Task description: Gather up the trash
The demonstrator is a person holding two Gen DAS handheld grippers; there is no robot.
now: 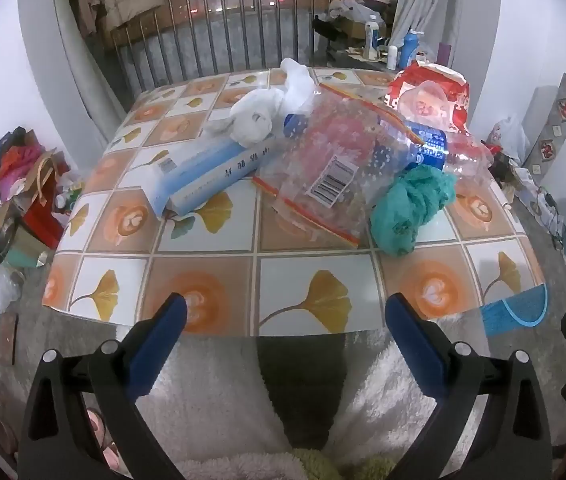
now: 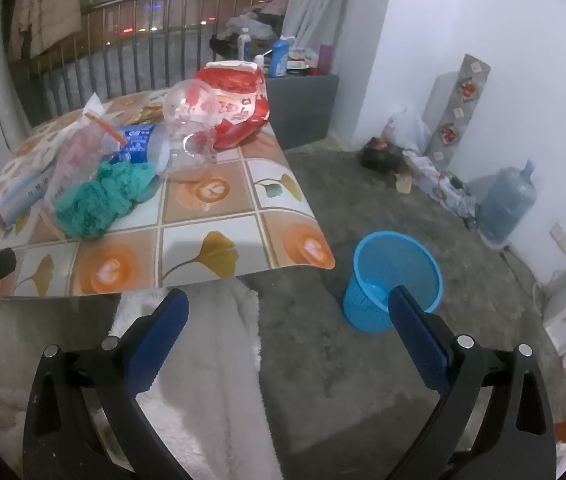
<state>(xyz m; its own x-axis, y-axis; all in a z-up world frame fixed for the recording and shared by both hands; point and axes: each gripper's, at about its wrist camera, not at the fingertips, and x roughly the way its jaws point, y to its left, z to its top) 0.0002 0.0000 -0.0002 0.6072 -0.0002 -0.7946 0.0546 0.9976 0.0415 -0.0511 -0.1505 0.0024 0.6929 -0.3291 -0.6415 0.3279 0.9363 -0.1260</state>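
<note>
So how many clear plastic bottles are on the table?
1 that I can see: the clear plastic bottle, with its blue label, lies beside the red bag. The pile may hide others.

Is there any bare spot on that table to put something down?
Yes: the near strip of the table, between its front edge and the teal cloth, lies bare, as does the far left corner by the railing. The middle and right are crowded with the zip bag, boxes and red bag.

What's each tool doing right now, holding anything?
Left tool: open, empty, short of the table.
Right tool: open, empty, beside the blue basket.
</note>
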